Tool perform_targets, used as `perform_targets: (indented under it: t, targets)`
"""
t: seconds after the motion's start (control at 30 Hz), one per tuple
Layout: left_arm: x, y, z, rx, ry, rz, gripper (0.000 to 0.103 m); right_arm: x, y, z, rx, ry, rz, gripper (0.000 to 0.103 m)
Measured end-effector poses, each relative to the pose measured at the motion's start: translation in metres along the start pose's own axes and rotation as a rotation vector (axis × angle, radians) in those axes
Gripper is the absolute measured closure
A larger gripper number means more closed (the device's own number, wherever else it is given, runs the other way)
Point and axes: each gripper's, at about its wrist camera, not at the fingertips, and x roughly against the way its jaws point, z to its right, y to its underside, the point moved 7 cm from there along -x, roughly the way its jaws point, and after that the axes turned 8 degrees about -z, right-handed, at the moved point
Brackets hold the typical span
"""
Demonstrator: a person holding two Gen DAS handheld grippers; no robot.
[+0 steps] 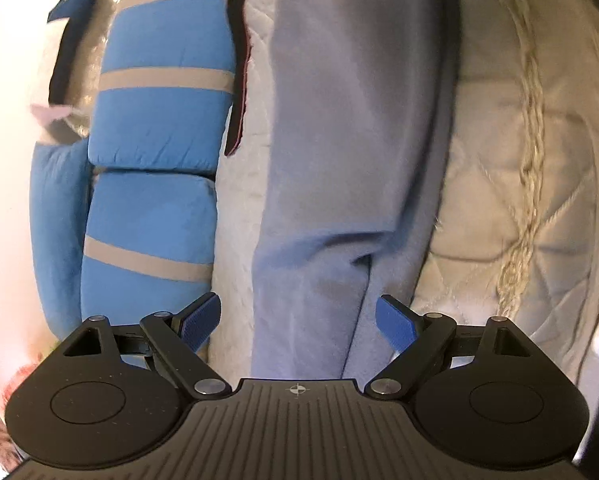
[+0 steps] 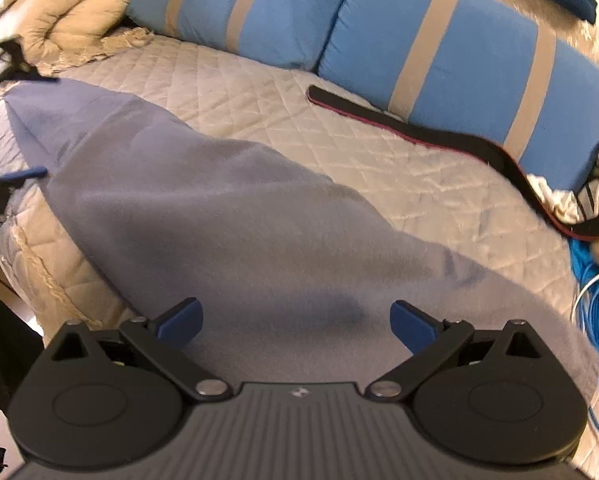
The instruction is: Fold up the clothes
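A grey-blue garment (image 1: 331, 128) lies as a long flat strip on the quilted beige bedspread (image 1: 495, 184). My left gripper (image 1: 298, 322) hangs open just above its near end, blue pads wide apart and nothing pinched between them. In the right wrist view the same garment (image 2: 227, 216) stretches from the near edge to the far left. My right gripper (image 2: 296, 322) is open over its near end, holding nothing. A blue fingertip (image 2: 23, 173) of the left gripper shows at the garment's far-left end.
Two blue pillows with tan stripes (image 2: 451, 52) line the far side of the bed. A black strap with a red edge (image 2: 431, 136) lies in front of them. Blue cable coils (image 2: 597, 300) sit at the right, and a crumpled beige quilt (image 2: 71, 8) at the far left.
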Motion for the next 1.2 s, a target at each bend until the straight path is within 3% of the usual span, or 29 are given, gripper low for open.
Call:
perform_targets:
  t: [0.23,0.3,0.4,0.47,0.5,0.6,1.0,1.2]
  targets:
    - [-0.007,-0.001,0.011,-0.095,-0.125,0.036,0.018,0.006,-0.006,-0.007,0.033,0.004,0.029,0.0]
    - [-0.005,-0.003,0.017,-0.131,-0.161,0.04,0.024,0.007,-0.007,-0.006,0.029,-0.001,0.032,0.0]
    - [-0.005,-0.005,0.031,-0.192,-0.18,0.028,0.049,0.008,-0.007,-0.007,0.032,0.001,0.032,0.0]
    - [-0.009,-0.004,0.04,-0.219,-0.149,0.009,0.09,0.009,-0.007,-0.008,0.036,0.004,0.036,0.0]
    - [-0.01,-0.003,0.044,-0.231,-0.142,0.002,0.1,0.01,-0.007,-0.008,0.036,0.005,0.04,0.0]
    - [-0.013,0.0,0.049,-0.248,-0.148,-0.007,0.101,0.013,-0.009,-0.01,0.037,0.006,0.049,0.0]
    - [0.01,0.033,0.027,-0.164,-0.087,-0.037,0.101,0.025,-0.017,-0.03,0.081,-0.015,0.087,0.0]
    - [0.001,0.035,0.051,-0.222,-0.033,-0.051,0.098,0.025,-0.021,-0.036,0.092,-0.023,0.091,0.0]
